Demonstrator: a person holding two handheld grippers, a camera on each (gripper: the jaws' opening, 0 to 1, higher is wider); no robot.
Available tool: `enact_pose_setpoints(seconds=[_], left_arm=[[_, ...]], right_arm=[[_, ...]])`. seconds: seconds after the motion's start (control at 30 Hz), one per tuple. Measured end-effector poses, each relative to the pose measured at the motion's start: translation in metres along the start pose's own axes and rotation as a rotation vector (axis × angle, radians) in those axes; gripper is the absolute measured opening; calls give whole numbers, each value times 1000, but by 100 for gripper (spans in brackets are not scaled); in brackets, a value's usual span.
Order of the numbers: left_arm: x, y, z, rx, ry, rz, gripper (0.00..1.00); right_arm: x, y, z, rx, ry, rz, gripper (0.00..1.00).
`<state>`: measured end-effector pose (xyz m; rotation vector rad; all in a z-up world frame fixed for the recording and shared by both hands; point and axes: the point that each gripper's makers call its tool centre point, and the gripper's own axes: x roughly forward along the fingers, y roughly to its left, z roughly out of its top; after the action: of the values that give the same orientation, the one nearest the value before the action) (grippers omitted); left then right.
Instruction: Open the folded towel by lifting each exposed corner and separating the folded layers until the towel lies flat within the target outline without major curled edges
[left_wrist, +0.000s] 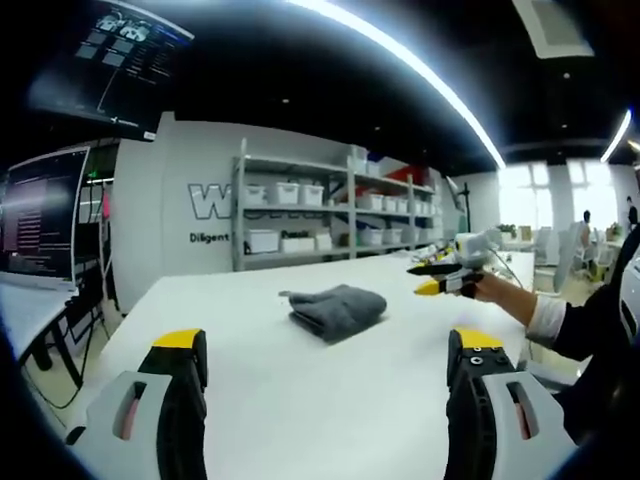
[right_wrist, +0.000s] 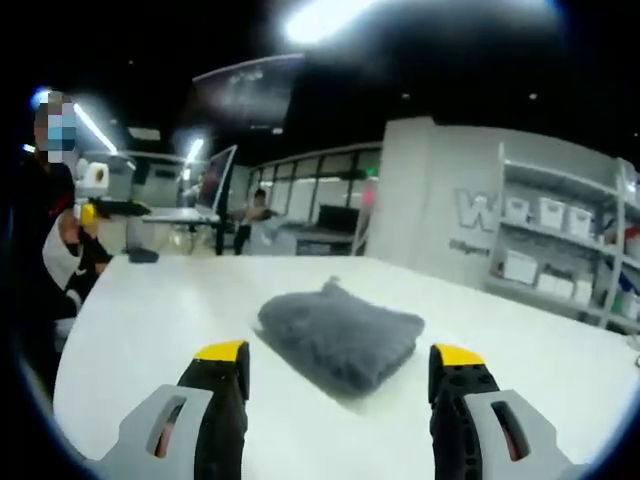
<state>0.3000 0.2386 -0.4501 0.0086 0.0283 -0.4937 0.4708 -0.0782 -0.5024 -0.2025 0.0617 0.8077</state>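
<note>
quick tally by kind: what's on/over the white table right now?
Folded grey towel: 1
Left gripper, jaws apart: 1
Right gripper, jaws apart: 1
Small dark item at the table's far edge: 1
Total: 4

towel (right_wrist: 340, 342) 1 — grippers 2 — table (left_wrist: 330, 400) 1 — shelf rack (left_wrist: 335, 205) 1

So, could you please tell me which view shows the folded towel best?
The right gripper view: the grey towel lies large and close between that tool's jaws. In the left gripper view the towel is smaller and farther off on the white table.
</note>
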Motion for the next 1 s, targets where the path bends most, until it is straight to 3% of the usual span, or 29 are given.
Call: enact_pose_setpoints(seconds=[0.33, 1.0], left_arm=[[-1, 3, 1, -8, -2, 14, 99], [0, 2, -1, -2, 6, 8, 99]], right_arm=[[20, -15, -19, -85, 93, -17, 72], [42, -31, -20, -80, 70, -15, 66]])
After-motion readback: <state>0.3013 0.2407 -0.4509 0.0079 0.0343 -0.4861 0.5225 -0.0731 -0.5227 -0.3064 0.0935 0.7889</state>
